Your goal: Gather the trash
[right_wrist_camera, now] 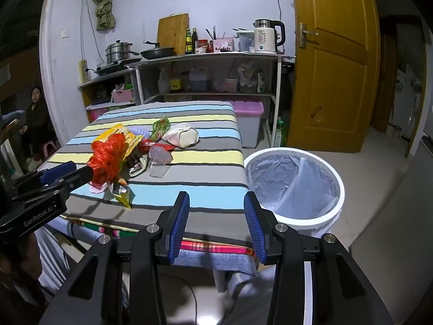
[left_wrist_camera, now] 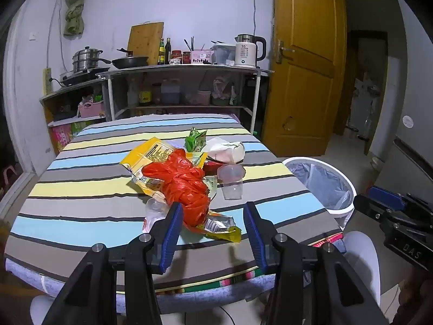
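A pile of trash lies on the striped table (left_wrist_camera: 81, 189): a crumpled red plastic bag (left_wrist_camera: 186, 187), a yellow packet (left_wrist_camera: 151, 157), a green wrapper (left_wrist_camera: 195, 138), a white crumpled bag (left_wrist_camera: 226, 150), clear plastic cups (left_wrist_camera: 231, 181) and a foil wrapper (left_wrist_camera: 220, 224). My left gripper (left_wrist_camera: 212, 218) is open, its blue pads on either side of the red bag's near end and the foil wrapper. My right gripper (right_wrist_camera: 216, 211) is open and empty above the table's near right edge, beside the white bin (right_wrist_camera: 295, 187) lined with a clear bag. The red bag (right_wrist_camera: 108, 159) also shows in the right wrist view.
The bin (left_wrist_camera: 322, 184) stands on the floor right of the table. Behind the table are shelves (left_wrist_camera: 184, 86) with pots, a pan, bottles and a kettle (left_wrist_camera: 247, 50). A wooden door (left_wrist_camera: 303, 62) is at the right. A person (right_wrist_camera: 35, 119) sits at the far left.
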Tool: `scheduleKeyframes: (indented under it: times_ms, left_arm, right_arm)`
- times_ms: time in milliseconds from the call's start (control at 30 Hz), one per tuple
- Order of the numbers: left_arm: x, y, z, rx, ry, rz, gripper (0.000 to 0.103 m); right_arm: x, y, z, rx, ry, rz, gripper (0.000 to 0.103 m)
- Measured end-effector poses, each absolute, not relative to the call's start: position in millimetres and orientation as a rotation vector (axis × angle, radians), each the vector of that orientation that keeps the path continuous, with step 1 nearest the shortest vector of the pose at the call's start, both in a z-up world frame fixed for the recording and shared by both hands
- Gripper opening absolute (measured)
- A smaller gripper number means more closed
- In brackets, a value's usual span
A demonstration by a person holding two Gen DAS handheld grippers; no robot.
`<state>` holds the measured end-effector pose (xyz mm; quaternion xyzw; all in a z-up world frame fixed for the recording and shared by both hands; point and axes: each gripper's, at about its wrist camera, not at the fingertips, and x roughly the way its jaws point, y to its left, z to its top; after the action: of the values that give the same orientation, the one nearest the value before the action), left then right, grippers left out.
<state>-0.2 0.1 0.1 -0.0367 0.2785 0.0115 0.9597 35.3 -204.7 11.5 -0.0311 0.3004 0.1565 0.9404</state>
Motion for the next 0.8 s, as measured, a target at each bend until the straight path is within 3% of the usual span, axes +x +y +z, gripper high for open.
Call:
scheduleKeyframes:
  times_ms: [800]
  left_arm:
    - [1.9, -9.7, -0.8, -0.082, 0.567, 0.016, 0.046]
  right_arm:
    - [35.5, -206.6, 10.9, -0.065, 0.616, 0.32, 0.043]
